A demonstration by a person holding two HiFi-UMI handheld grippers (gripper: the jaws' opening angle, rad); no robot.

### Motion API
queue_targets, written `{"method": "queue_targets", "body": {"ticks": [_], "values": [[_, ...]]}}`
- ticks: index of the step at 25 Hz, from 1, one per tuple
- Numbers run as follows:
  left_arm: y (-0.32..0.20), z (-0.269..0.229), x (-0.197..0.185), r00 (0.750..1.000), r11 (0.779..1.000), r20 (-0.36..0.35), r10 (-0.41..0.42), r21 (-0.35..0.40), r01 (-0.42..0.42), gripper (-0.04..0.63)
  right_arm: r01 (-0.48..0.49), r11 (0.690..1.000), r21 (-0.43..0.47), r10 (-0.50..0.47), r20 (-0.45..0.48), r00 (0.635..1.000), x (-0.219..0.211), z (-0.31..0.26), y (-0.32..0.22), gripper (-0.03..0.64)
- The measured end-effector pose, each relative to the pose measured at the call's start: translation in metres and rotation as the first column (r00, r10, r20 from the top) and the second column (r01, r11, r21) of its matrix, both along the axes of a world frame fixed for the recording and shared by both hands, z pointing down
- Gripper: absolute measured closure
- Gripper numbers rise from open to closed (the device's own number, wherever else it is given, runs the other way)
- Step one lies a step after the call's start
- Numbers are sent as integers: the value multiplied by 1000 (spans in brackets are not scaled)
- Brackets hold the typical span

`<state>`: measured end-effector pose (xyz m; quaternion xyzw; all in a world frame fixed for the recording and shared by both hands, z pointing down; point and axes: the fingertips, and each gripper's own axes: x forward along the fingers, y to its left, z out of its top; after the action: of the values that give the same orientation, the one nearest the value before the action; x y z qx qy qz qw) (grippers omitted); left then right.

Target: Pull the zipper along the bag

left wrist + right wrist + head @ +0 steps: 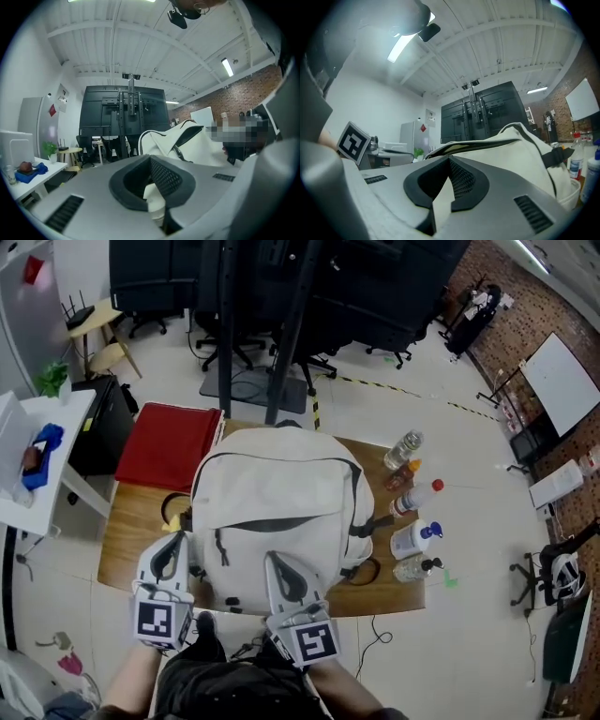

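Note:
A white backpack (277, 512) lies flat on the wooden table (131, 531). A dark grey zipper line (272, 524) curves across its front pocket, and a dark pull tab (222, 549) hangs at the line's left end. My left gripper (173, 545) sits at the bag's near left corner, jaws shut, nothing clearly held. My right gripper (277, 563) lies over the bag's near edge, also shut. In the left gripper view the bag (187, 145) rises beyond the closed jaws (152, 185). In the right gripper view the bag (520, 150) fills the space behind the closed jaws (450, 180).
Several bottles (412, 512) stand along the table's right side. A red cushion (169, 442) lies at the back left, and a black cord loop (364, 573) by the bag's right corner. A white side table (37, 456) stands to the left. Office chairs and a dark rack (272, 296) are behind.

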<state>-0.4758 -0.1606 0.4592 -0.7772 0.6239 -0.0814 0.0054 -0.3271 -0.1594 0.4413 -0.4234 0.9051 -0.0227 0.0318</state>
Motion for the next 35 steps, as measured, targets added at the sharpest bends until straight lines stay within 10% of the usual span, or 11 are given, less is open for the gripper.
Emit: {"method": "queue_targets", "body": {"ticks": [14,35], "values": [[-13,1,-22,983,989,-101,150,11,-150,569,38,989,-140,-45,-45,998,-84,23,-14,616],[-14,1,-38,965,973,-127,231,27,-230,569,124,931,-342,-146,-39,989,-129,32,-10,410]]}}
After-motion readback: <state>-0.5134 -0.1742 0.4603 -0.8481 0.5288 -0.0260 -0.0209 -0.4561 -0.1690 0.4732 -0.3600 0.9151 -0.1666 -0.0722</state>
